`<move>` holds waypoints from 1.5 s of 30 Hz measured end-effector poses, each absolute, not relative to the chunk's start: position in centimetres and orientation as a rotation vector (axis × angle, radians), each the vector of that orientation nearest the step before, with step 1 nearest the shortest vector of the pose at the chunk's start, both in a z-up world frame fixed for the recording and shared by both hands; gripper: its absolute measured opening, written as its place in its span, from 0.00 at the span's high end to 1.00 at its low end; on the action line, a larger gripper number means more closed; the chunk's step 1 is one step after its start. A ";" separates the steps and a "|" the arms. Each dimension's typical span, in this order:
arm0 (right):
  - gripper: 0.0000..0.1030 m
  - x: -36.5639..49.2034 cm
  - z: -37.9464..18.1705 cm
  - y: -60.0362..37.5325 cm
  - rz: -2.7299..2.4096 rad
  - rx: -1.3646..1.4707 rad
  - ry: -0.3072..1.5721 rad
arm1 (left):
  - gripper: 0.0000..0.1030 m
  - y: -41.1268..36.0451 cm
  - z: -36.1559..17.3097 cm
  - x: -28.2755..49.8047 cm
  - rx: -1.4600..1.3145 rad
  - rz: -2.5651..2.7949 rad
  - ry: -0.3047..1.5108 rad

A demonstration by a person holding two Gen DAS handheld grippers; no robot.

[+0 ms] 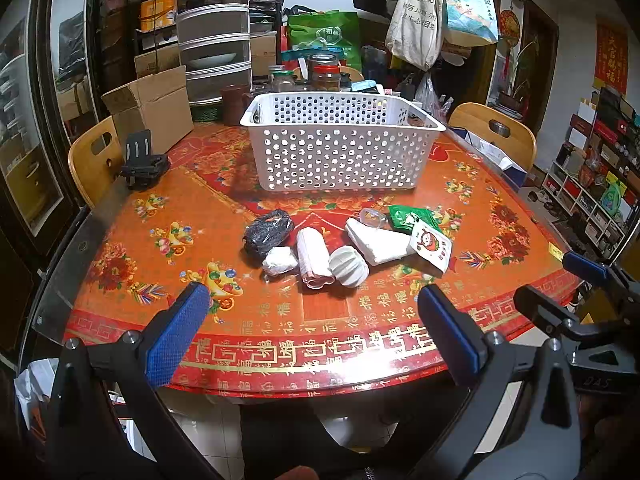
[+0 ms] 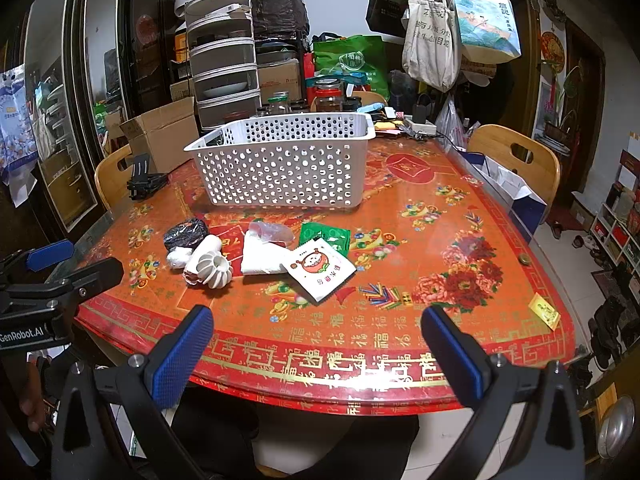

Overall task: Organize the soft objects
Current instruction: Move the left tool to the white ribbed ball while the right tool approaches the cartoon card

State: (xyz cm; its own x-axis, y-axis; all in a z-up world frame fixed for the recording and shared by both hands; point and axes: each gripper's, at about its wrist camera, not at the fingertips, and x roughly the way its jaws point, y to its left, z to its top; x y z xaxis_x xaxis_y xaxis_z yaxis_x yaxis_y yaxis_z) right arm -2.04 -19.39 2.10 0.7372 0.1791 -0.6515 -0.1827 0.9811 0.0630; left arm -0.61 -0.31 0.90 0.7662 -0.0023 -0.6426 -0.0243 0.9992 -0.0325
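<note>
Both grippers hang wide apart and empty at the lower frame edge, left gripper (image 1: 314, 328) and right gripper (image 2: 316, 340). The soft objects, among them a black bundle (image 1: 267, 233), pink roll (image 1: 313, 256) and white packet (image 2: 319, 270), lie clustered mid-frame before the white basket (image 1: 340, 156)

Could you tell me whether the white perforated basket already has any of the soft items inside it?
Cannot tell fully: the basket stands upright, nothing shows above its rim, but its floor is hidden.
</note>
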 end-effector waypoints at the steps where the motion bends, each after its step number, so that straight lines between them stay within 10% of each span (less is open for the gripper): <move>1: 0.00 -2.0 2.1 -19.4 0.199 -0.005 0.715 | 0.00 -0.3 0.9 -0.6 -0.039 0.012 0.698; 45: 0.09 5.3 -5.7 -20.1 0.250 0.091 0.839 | 0.00 2.8 -8.2 6.9 -0.106 -0.091 0.841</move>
State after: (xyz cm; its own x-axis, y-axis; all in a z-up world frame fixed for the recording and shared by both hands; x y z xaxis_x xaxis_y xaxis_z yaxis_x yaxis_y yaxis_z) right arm 5.30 -20.08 -5.70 0.6406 0.2549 -0.7243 -0.1837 0.9668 0.1778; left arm 6.92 2.85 -8.17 0.6634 -0.1220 -0.7382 0.0383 0.9909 -0.1294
